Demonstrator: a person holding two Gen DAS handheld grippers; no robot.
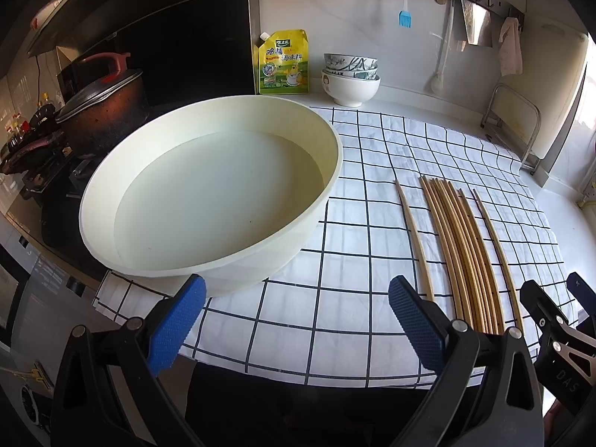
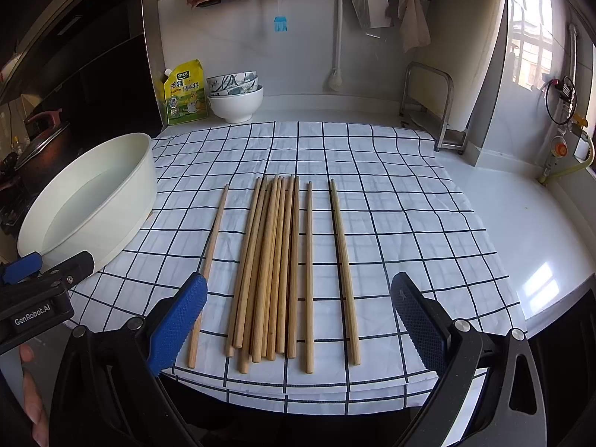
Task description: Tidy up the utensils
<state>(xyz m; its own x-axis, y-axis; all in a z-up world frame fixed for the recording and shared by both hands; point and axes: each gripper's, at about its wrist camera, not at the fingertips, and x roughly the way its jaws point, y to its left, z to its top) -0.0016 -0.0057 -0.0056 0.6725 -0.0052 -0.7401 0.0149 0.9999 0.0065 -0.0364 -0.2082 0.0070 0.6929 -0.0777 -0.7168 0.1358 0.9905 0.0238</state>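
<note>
Chopsticks [image 2: 275,272] laid lengthwise on checked cloth [image 2: 409,223], beside water-filled basin [image 1: 208,193]. Left gripper [image 1: 298,320] and right gripper [image 2: 298,320] both spread, empty. Risk: rolling sticks scattering, or nudged basin spilling water.

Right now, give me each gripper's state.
Left gripper: open, holding nothing, near the basin.
Right gripper: open, holding nothing, over the chopsticks.

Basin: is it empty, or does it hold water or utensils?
The basin holds clear water, its waterline ringing the inner wall; no utensils inside.
</note>
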